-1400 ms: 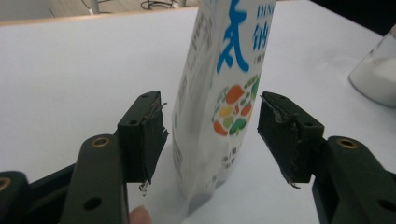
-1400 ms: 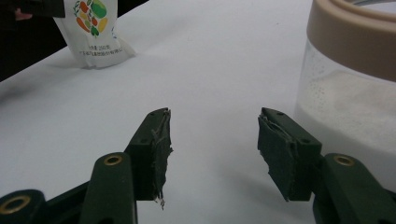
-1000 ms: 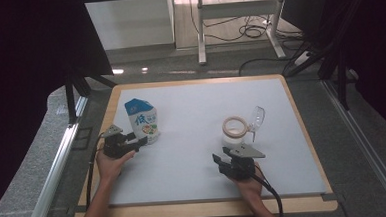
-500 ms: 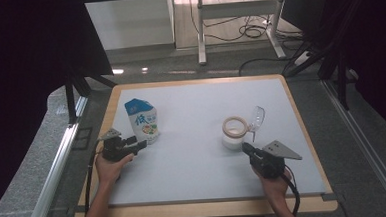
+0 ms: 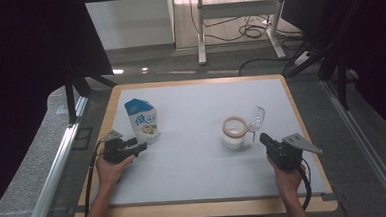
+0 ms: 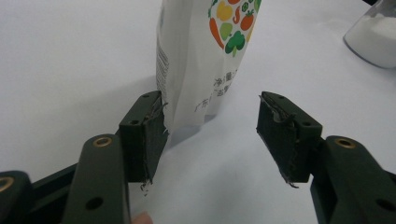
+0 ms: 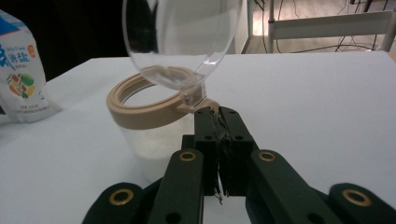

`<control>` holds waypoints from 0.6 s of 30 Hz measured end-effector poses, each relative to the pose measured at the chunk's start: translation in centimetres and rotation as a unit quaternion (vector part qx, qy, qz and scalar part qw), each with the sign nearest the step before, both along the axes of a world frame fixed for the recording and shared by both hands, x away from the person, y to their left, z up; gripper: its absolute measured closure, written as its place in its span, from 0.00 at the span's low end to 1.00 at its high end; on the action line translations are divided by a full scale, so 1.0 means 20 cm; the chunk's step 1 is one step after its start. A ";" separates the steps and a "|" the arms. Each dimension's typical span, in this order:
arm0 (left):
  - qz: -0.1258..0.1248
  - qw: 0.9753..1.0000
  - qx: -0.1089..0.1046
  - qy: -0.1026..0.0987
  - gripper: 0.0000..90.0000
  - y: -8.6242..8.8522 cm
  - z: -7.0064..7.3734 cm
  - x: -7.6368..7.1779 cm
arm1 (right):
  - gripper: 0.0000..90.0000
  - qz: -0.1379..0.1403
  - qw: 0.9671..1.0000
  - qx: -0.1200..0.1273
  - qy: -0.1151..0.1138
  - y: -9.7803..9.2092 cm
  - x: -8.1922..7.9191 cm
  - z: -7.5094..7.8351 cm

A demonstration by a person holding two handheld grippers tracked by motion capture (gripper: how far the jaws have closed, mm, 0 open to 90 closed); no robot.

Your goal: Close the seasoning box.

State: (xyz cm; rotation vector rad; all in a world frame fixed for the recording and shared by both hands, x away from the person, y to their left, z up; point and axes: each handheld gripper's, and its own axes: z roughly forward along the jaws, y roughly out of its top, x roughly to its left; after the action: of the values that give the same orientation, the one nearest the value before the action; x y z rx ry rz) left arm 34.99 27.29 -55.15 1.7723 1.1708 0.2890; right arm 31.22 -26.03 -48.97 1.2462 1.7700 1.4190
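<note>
A white salt bag (image 5: 142, 121) with a blue top stands on the left of the white board. Further right is a clear jar (image 5: 234, 135) with a tan rim holding white powder; its clear lid (image 5: 256, 119) is flipped up. My left gripper (image 5: 142, 147) is open just in front of the bag (image 6: 205, 56), its left pad (image 6: 147, 128) against the bag's lower edge. My right gripper (image 5: 261, 137) is shut with nothing between its jaws. In the right gripper view its tips (image 7: 219, 116) sit just under the hinge of the lid (image 7: 182, 37) on the jar (image 7: 149, 135).
The white board (image 5: 194, 168) has a wooden frame, with open surface in the middle and along the near side. Black frame posts (image 5: 72, 95) stand at the table's left and right. A white desk frame and cables (image 5: 247, 33) lie on the floor beyond.
My right hand has swung from below the jar out to its right, and the gripper now points at the lid hinge. The left gripper has hardly moved.
</note>
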 end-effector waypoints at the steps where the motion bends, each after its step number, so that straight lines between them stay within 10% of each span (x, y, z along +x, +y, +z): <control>1: 0.000 1.000 0.002 -0.002 0.46 0.00 0.00 0.00 | 0.96 -0.003 1.000 -0.001 -0.002 0.00 0.01 0.00; 18: 0.001 1.000 0.000 -0.001 0.45 0.00 0.00 -0.01 | 0.96 -0.016 1.000 0.015 -0.016 -0.01 0.11 0.06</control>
State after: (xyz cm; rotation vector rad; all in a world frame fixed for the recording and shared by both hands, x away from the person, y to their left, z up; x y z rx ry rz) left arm 34.83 27.26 -55.14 1.7704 1.1714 0.2910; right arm 33.49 -26.22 -47.73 1.2556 1.7057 1.4442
